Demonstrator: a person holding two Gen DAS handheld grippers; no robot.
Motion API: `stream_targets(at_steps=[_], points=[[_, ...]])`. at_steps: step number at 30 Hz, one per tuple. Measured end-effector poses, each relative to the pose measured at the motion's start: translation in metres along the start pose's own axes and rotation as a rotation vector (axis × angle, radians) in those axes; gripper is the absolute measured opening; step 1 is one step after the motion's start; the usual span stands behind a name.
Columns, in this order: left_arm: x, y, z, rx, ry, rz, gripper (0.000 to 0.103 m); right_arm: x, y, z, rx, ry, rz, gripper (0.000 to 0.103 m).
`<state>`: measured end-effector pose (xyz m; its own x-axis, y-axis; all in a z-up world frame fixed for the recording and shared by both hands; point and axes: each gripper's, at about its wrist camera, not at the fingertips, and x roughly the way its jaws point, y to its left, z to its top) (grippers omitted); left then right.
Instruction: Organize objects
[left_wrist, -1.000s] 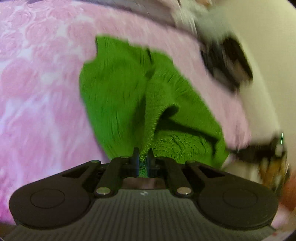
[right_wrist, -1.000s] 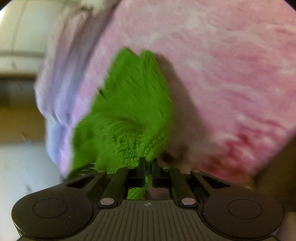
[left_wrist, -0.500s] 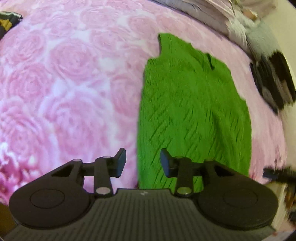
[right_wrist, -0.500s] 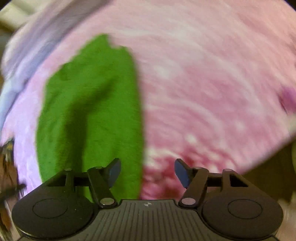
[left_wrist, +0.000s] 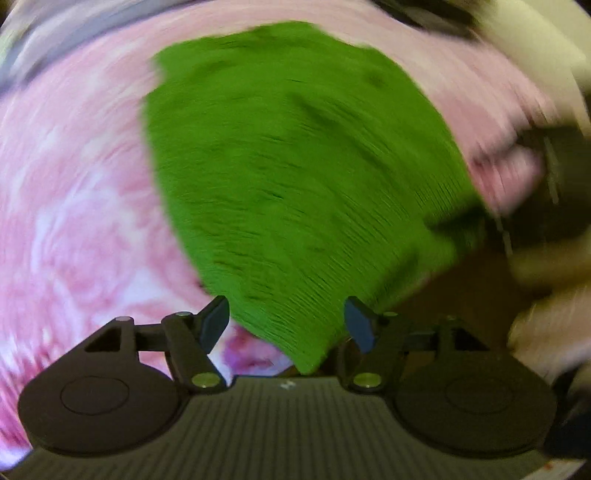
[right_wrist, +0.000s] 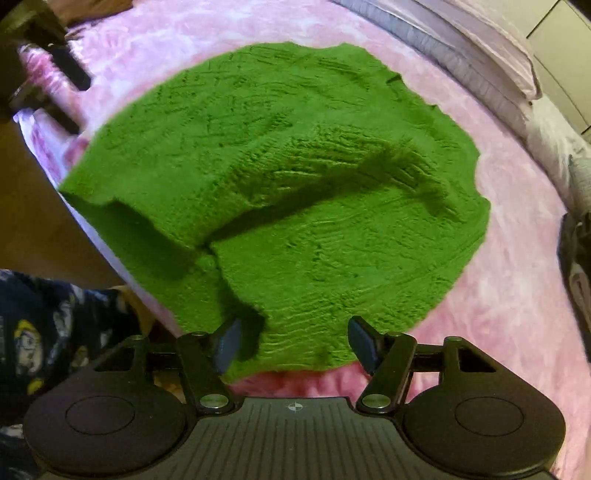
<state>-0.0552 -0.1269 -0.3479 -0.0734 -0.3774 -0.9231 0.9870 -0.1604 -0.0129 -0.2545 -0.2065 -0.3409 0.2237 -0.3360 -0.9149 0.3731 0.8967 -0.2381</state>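
Observation:
A green knitted garment (right_wrist: 295, 177) lies spread on a pink rose-patterned bedspread (right_wrist: 509, 295), with a raised fold across its middle and one corner hanging over the bed's left edge. My right gripper (right_wrist: 295, 345) is open and empty just above the garment's near hem. In the blurred left wrist view the same garment (left_wrist: 295, 166) fills the middle. My left gripper (left_wrist: 288, 321) is open, its fingers either side of the garment's near corner without holding it.
Grey and white pillows (right_wrist: 491, 66) line the bed's far edge. A dark object (right_wrist: 576, 266) lies at the right edge of the bed. A patterned dark sleeve (right_wrist: 48, 325) and the brown floor (right_wrist: 33, 206) are at the left.
Both grippers let go of the green garment and opened. It now lies spread on the bed. Both cameras have swung to new angles over its near edge.

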Motion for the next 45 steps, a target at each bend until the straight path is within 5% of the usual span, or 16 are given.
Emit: stream_targets(at_steps=[4,8,11,13,19,25,29,30,32,39,45], points=[[0.018,-0.045,-0.018,0.244,-0.039,0.080,0.065,-0.004,-0.007,-0.008,0.028,-0.020,-0.009,0.055],[0.044,-0.063,-0.024,0.289,-0.064,0.142,0.059,0.003,0.009,-0.014,0.004,-0.051,-0.028,0.044],[0.055,-0.066,-0.022,0.308,-0.067,0.198,0.034,0.005,0.015,-0.017,-0.017,-0.096,-0.032,0.027],[0.054,-0.065,-0.021,0.332,-0.082,0.233,0.008,0.006,0.017,-0.018,-0.035,-0.115,-0.030,0.004],[-0.001,-0.039,-0.034,0.336,-0.117,0.254,0.005,-0.026,-0.007,-0.045,0.096,-0.104,-0.097,0.000],[0.010,-0.054,-0.063,0.489,0.032,0.116,0.010,-0.016,-0.007,-0.081,0.046,0.146,-0.005,0.000],[0.011,-0.017,-0.048,0.299,0.089,0.033,0.022,0.007,-0.029,-0.076,0.090,0.358,0.103,0.003],[0.002,0.002,-0.040,0.215,0.073,-0.011,0.034,0.003,-0.041,-0.077,0.121,0.346,0.100,0.013],[-0.012,0.036,-0.024,0.092,0.034,-0.050,0.036,-0.007,-0.072,-0.076,0.210,0.324,0.116,0.035],[0.016,0.171,0.075,-0.304,-0.185,-0.032,0.036,0.003,-0.202,-0.008,0.710,-0.014,0.121,0.043],[0.099,0.245,0.166,-0.457,-0.281,-0.157,0.045,0.073,-0.265,0.092,0.758,-0.192,0.191,0.043]])
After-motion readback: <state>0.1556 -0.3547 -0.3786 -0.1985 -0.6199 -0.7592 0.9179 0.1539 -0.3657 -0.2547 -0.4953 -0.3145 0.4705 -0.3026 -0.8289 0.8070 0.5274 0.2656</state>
